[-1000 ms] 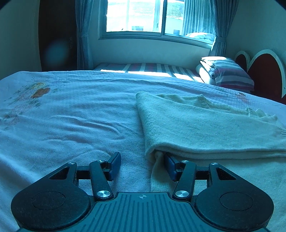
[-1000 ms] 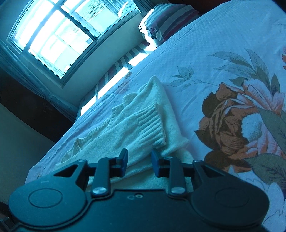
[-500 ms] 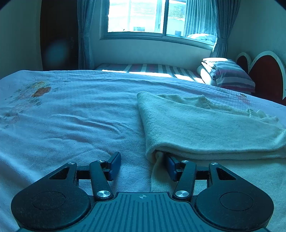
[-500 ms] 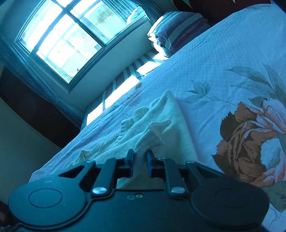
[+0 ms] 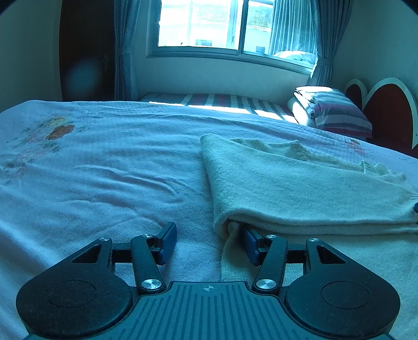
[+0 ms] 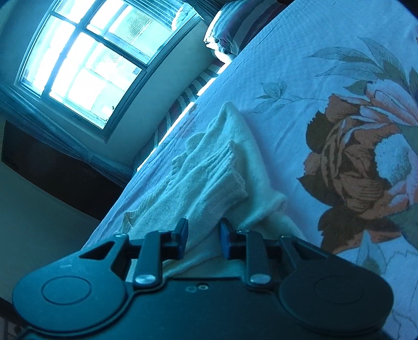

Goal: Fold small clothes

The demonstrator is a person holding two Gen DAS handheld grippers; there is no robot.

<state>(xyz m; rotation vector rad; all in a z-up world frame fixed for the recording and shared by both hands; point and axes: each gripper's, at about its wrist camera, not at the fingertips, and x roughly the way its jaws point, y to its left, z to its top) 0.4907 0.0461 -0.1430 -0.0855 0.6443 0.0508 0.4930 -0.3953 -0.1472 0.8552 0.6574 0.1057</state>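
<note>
A cream knitted sweater [image 5: 300,188] lies folded over on the bed, its folded edge facing me. My left gripper [image 5: 209,242] is open, low over the bedspread at the sweater's near left corner; its right finger sits under the folded layer's edge. In the right wrist view the sweater [image 6: 230,177] shows its ribbed cuff. My right gripper [image 6: 203,235] is open, its fingers either side of the sleeve cloth without pinching it.
The bed [image 5: 104,170] has a pale bedspread with a large flower print [image 6: 360,157]. Striped folded bedding [image 5: 331,109] lies at the head near the red headboard [image 5: 386,109]. A window [image 5: 222,23] is behind.
My right gripper, shut on the sleeve cuff half a second ago, has opened and let the cloth go. The left gripper has stayed still and open.
</note>
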